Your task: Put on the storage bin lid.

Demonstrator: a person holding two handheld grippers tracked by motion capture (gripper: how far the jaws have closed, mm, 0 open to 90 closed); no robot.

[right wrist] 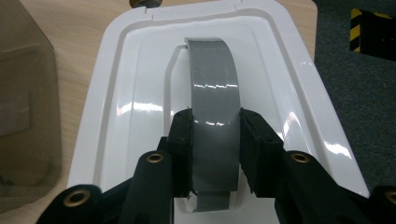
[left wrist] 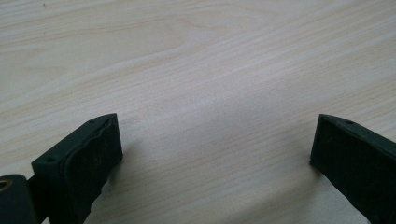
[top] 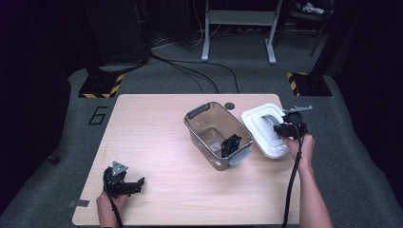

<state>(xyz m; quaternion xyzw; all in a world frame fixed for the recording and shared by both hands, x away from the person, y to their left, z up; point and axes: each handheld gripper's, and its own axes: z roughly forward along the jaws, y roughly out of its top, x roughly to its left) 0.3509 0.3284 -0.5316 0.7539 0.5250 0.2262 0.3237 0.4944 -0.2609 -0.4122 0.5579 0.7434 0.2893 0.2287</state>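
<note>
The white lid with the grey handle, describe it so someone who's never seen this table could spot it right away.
On the wooden table, look toward the far right edge, just right of the smoky see-through bin. There lies the white lid, a flat rounded rectangle. Unlike the bin, it is opaque, glossy white, and its arched grey handle is clamped between the jaws of the right gripper.

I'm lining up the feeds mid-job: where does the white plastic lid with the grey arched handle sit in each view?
High view: the white plastic lid lies at right of centre on the table, beside the clear grey plastic bin; the right gripper is on its grey arched handle.
Right gripper view: the lid spans the centre, the handle clamped between the black jaws.
Left gripper view: bare light wooden tabletop; no lid here.
Shared landmark: the tabletop.
</note>
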